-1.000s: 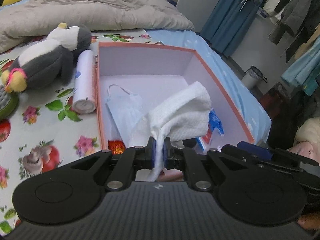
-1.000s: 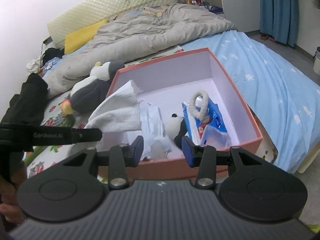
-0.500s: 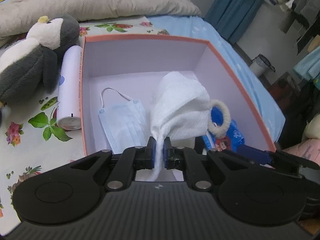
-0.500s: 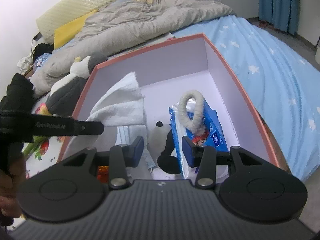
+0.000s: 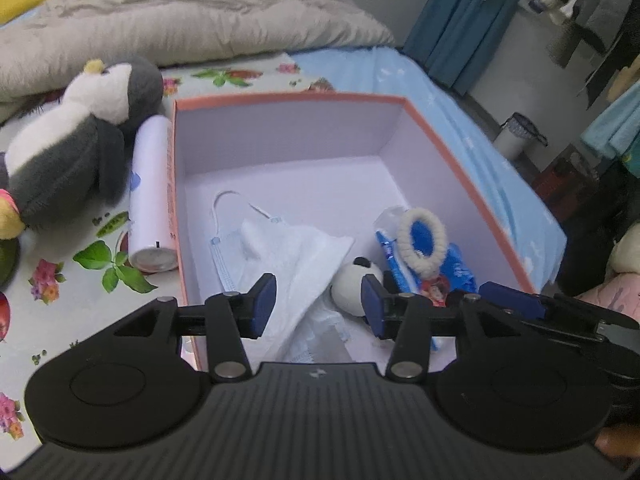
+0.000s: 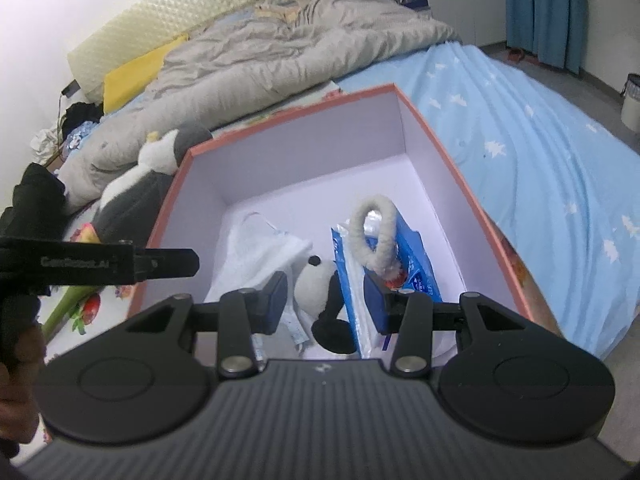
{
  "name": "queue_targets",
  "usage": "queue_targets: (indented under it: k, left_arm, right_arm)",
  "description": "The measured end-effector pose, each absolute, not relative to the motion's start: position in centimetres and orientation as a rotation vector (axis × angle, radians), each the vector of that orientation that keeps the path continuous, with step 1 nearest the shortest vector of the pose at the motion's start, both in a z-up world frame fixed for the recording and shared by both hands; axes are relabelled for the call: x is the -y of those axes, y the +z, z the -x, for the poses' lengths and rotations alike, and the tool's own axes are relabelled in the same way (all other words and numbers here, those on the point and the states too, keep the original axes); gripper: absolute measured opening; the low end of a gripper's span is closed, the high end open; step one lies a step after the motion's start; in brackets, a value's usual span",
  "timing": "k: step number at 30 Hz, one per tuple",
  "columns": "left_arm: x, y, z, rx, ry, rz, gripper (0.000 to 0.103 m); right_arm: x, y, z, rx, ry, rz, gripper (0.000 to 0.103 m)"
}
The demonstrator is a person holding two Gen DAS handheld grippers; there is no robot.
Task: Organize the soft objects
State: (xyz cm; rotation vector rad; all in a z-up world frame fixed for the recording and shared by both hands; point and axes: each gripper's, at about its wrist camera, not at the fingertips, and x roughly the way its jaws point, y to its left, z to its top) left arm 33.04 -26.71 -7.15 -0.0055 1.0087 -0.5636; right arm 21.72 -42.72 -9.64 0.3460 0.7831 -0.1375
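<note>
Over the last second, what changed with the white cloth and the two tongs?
The left tongs let go of the white cloth: their jaws are opening, and the cloth has dropped into the pink box, lying over the face mask. The right tongs stayed half open and empty. The panda toy, hair tie and penguin plush stayed put.

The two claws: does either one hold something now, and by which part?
Nothing is held. The left claw is opening, the white cloth lying loose in the box. The right claw is empty.
</note>
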Motion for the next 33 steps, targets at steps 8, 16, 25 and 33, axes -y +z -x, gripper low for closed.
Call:
queue_targets:
  k: [8,16,25,33]
  left_arm:
    - [24.3,-1.9,-28.3,-0.908,-0.585,0.019,0.053]
    - [21.0,2.3,-22.1,-0.822,-0.584,0.035,0.053]
    - [18.0,3.8,-16.2,-0.767,-0.583,0.043,0.053]
    - [16.2,3.7,-11.7,-0.749,-0.595,0.056,0.053]
  right_arm:
    - [41.3,-5.7,-18.1,-0.699,-0.140,-0.324,0.046]
    - [39.3,-2.4,-13.7,-0.633,-0.124,-0.298,0.046]
    - [37.4,-0.5,-9.4,-0.570,-0.125,-0.273,0.046]
    - [35.4,-0.5,-6.0,-0.583,-0.093,-0.241,0.046]
